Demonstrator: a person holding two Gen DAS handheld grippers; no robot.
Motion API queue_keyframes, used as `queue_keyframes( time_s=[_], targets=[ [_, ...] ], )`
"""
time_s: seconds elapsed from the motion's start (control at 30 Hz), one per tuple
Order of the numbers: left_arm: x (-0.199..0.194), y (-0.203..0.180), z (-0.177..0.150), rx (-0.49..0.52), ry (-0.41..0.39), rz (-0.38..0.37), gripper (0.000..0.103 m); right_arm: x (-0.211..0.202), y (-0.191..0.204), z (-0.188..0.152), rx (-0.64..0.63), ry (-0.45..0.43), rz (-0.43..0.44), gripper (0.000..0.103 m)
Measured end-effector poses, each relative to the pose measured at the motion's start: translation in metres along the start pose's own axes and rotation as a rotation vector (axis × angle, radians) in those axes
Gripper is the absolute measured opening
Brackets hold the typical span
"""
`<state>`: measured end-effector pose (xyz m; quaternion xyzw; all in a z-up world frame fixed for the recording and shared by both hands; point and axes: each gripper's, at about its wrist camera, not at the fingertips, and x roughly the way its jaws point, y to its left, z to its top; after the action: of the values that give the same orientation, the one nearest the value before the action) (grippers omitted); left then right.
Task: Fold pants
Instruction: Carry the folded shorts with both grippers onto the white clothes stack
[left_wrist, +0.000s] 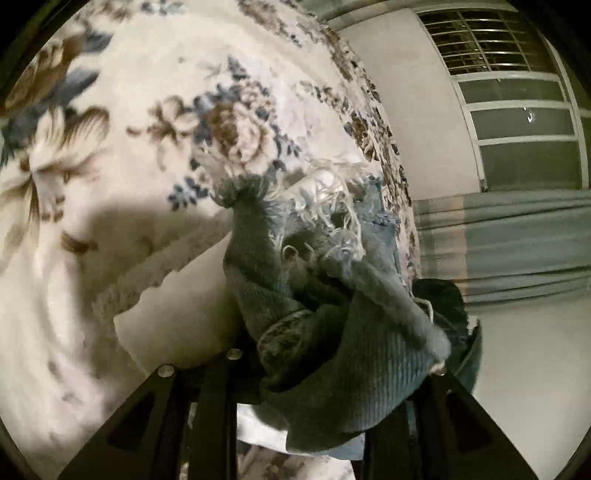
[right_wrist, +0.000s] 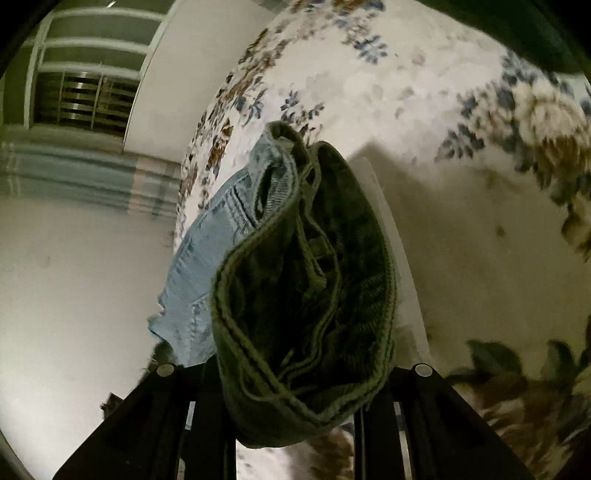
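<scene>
The pants are light blue denim. In the left wrist view my left gripper (left_wrist: 295, 424) is shut on the frayed leg-hem end of the pants (left_wrist: 332, 314), bunched up and lifted above the bed. In the right wrist view my right gripper (right_wrist: 295, 413) is shut on the waistband end of the pants (right_wrist: 303, 295), whose dark inside faces the camera; the pale outer denim (right_wrist: 207, 266) hangs to the left. Both ends hang just over the floral bedspread (left_wrist: 147, 147) near its edge.
The floral bedspread (right_wrist: 424, 110) covers the bed. A white sheet or pillow (left_wrist: 177, 314) lies under the pants. Beyond the bed edge are a pale floor (right_wrist: 74, 277), a blue curtain (left_wrist: 517, 240) and a barred window (left_wrist: 498, 55).
</scene>
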<state>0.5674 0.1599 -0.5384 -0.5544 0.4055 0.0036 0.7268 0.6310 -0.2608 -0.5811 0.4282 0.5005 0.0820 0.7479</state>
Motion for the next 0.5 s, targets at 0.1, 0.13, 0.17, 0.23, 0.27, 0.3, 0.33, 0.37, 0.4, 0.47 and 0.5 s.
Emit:
queue_keyframes(
  time_s=[0.1, 0.13, 0.17, 0.23, 0.27, 0.3, 0.33, 0.37, 0.4, 0.47, 0.5],
  targets=[
    [-0.005, -0.002, 0.005, 0.004, 0.045, 0.021, 0.028, 0.001, -0.002, 0.0, 0.012, 0.047, -0.02, 0.038],
    [-0.007, -0.007, 0.006, 0.027, 0.063, 0.042, 0.029, 0.003, -0.003, 0.001, 0.004, 0.058, -0.039, 0.043],
    [-0.01, -0.009, 0.002, 0.047, 0.07, 0.052, 0.03, 0.004, -0.005, 0.0, -0.004, 0.066, -0.053, 0.046],
    [-0.018, -0.016, -0.002, 0.12, 0.081, 0.094, 0.035, -0.003, -0.004, -0.005, -0.018, 0.074, -0.105, 0.059],
    [-0.021, -0.021, -0.003, 0.156, 0.082, 0.119, 0.037, -0.006, -0.002, -0.006, -0.028, 0.072, -0.132, 0.061],
    [-0.025, -0.027, -0.004, 0.202, 0.078, 0.147, 0.042, -0.012, 0.001, -0.01, -0.041, 0.071, -0.157, 0.065],
    [-0.029, -0.032, -0.007, 0.242, 0.072, 0.171, 0.051, -0.016, 0.004, -0.013, -0.058, 0.067, -0.191, 0.068],
    [-0.034, -0.04, -0.01, 0.287, 0.068, 0.195, 0.057, -0.021, 0.008, -0.015, -0.074, 0.062, -0.22, 0.07],
    [-0.036, -0.042, -0.011, 0.31, 0.064, 0.209, 0.07, -0.027, 0.014, -0.02, -0.101, 0.055, -0.262, 0.073],
    [-0.044, -0.051, -0.013, 0.379, 0.03, 0.305, 0.092, -0.037, 0.027, -0.028, -0.169, 0.032, -0.341, 0.077],
    [-0.049, -0.055, -0.015, 0.411, 0.015, 0.332, 0.093, -0.044, 0.037, -0.034, -0.22, 0.012, -0.391, 0.083]
  ],
)
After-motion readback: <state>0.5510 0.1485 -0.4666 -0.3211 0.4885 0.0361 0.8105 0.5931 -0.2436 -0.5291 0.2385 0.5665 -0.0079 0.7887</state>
